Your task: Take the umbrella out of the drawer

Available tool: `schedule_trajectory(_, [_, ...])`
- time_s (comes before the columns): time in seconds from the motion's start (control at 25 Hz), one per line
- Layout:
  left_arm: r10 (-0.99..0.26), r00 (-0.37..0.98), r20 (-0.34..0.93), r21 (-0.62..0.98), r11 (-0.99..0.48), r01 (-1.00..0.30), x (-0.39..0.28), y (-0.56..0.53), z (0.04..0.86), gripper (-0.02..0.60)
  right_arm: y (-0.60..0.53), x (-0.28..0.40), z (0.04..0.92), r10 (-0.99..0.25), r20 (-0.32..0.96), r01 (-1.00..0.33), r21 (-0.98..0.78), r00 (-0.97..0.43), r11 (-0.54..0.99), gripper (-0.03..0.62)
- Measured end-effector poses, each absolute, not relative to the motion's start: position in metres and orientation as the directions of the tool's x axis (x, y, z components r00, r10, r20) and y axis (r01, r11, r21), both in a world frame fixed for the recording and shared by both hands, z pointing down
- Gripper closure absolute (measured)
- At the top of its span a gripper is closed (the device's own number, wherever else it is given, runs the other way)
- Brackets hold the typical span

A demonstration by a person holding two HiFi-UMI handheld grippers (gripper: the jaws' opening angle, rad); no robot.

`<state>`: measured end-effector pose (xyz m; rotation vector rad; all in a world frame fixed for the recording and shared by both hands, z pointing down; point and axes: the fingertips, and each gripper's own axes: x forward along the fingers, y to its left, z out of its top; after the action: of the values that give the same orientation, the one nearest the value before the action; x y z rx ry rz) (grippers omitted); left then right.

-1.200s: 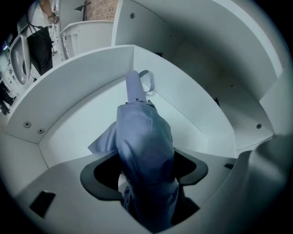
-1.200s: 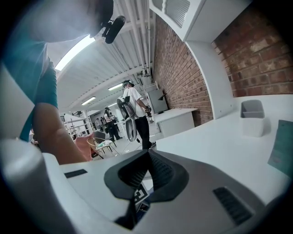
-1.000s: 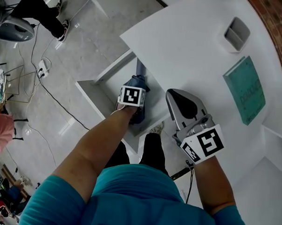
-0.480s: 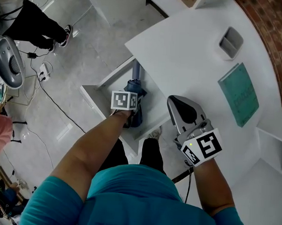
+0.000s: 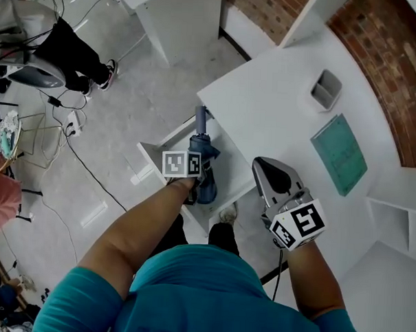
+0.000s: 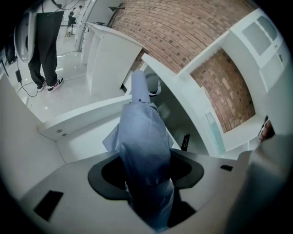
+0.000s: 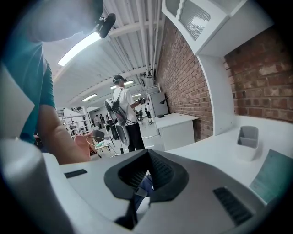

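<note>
A folded blue umbrella (image 5: 203, 155) hangs above the open white drawer (image 5: 155, 159) under the desk's front edge. My left gripper (image 5: 198, 179) is shut on its folded cloth part, with the handle end pointing away toward the desk. In the left gripper view the umbrella (image 6: 142, 141) fills the gap between the two dark pads (image 6: 107, 176) of the left gripper (image 6: 146, 171), which press on it from both sides. My right gripper (image 5: 271, 173) hovers over the desk's near edge, to the right of the umbrella. Its jaws meet in the right gripper view (image 7: 147, 173) with nothing between them.
The white desk (image 5: 279, 110) carries a grey pen holder (image 5: 326, 89) and a teal book (image 5: 340, 152). A brick wall (image 5: 398, 74) runs behind it. A person (image 5: 79, 49) stands on the tiled floor at the left, near cables and a white cabinet (image 5: 180, 16).
My left gripper has lifted the umbrella up out of the drawer. The right gripper has risen slightly, staying shut. The head view has tilted toward the wall.
</note>
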<state>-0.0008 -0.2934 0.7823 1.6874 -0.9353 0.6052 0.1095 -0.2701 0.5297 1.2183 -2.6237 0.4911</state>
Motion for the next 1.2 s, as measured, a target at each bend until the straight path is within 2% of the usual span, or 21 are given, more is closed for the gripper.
schedule_trajectory(0.44, [-0.337,0.621,0.707,0.583,-0.218,-0.782,-0.019,-0.287,0.705,0.33,-0.262,0.098,0.488,-0.705,0.326,-0.774,-0.182,-0.63,0.607,0.572])
schedule_trajectory(0.84, [-0.366,0.688,0.626,0.548,-0.421,-0.723,-0.014,-0.281,0.618,0.33,-0.259,0.093,0.451,-0.695,0.321,-0.762,-0.177,-0.643,0.623,0.572])
schedule_trajectory(1.2, [-0.407,0.733,0.544,0.507,-0.537,-0.674,-0.02,-0.285,0.539,0.33,-0.264,0.091,0.409,-0.69,0.295,-0.747,-0.165,-0.661,0.644,0.572])
